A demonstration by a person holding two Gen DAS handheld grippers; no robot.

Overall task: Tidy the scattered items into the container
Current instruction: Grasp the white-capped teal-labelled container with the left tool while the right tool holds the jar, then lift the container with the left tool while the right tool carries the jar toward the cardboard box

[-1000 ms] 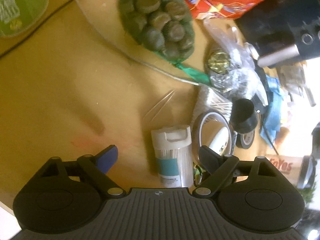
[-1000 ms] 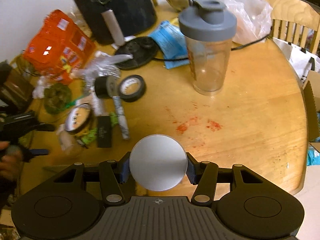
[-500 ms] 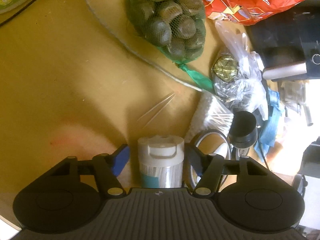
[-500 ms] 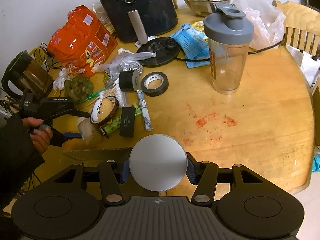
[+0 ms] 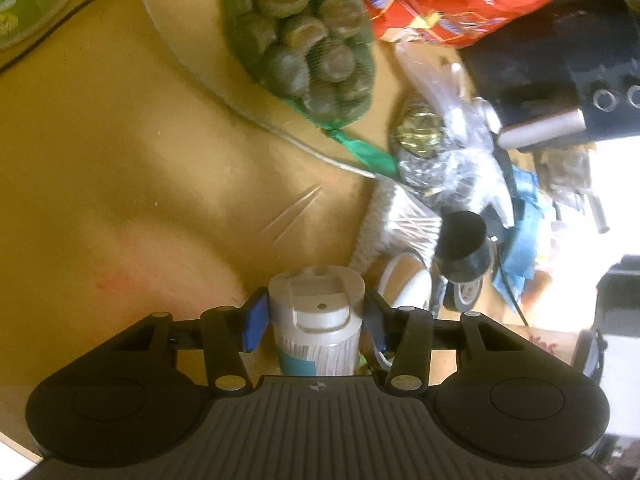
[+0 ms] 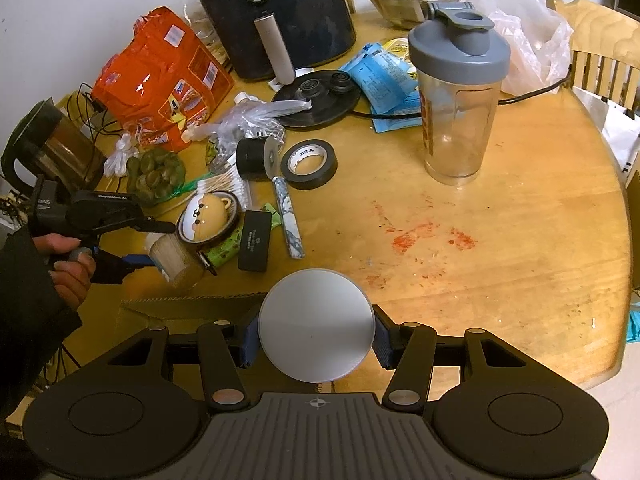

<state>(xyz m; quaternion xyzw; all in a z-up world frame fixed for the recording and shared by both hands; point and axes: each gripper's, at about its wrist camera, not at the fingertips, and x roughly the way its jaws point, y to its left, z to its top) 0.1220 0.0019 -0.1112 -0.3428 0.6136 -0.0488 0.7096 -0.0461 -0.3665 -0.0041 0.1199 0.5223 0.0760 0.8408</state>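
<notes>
Mid-pickup over the cluttered worktop (image 6: pixel 520 240). Cardboard container (image 6: pixel 188 308) edge just beyond right tongs (image 6: pixel 316 344), which were clenched on a round grey disc (image 6: pixel 316 326). Left tongs (image 5: pixel 316 320), just closing, gripped the white toothpick jar (image 5: pixel 316 320) by its cap. Next, probably: lift clear, carry over, release inside.

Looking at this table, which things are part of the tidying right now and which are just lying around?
In hand:
- left gripper, jaws just closed on the toothpick jar
- right gripper, shut on the round grey disc
- cardboard box

Lying about:
- air fryer
- shaker bottle
- orange snack bag
- kettle
</notes>
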